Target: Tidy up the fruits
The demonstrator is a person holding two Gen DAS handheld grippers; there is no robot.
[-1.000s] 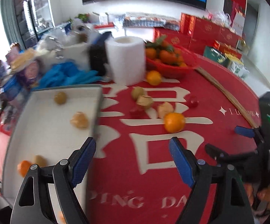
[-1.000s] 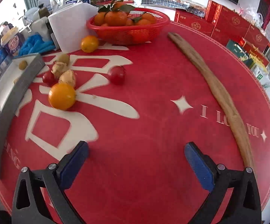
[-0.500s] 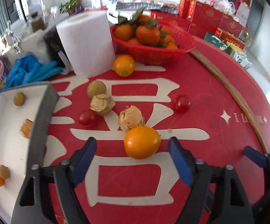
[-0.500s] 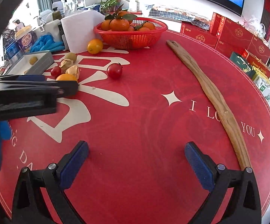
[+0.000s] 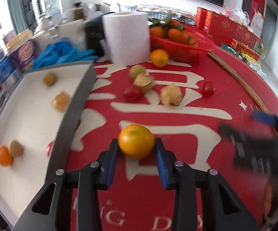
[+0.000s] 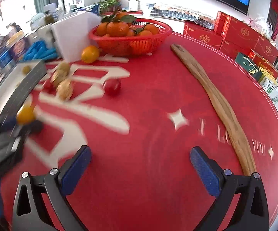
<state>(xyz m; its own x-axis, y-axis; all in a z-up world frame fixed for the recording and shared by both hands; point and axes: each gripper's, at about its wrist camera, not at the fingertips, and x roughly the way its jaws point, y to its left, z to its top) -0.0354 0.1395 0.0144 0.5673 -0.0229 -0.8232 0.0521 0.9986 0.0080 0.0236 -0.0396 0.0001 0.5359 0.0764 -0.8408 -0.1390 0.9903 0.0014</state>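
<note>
My left gripper [image 5: 136,150] is shut on an orange [image 5: 136,141] just above the red tablecloth; the orange also shows in the right wrist view [image 6: 25,114]. A white tray with a grey rim [image 5: 75,104] lies to the left and holds several small fruits. Loose on the cloth are two husked physalis [image 5: 171,94], two cherry tomatoes [image 5: 208,88], a green fruit [image 5: 137,71] and another orange [image 5: 159,57]. My right gripper [image 6: 141,169] is open and empty over bare cloth.
A red basket of tangerines [image 6: 131,36] and a paper towel roll [image 5: 126,38] stand at the back. A long wooden stick [image 6: 221,104] lies along the right. Blue gloves [image 5: 62,53] and boxes crowd the far left. Red gift boxes [image 6: 240,32] sit beyond the table.
My left gripper closed on the orange that lay between its open fingers, and has swung left toward the tray. The right gripper stayed open and shifted slightly.
</note>
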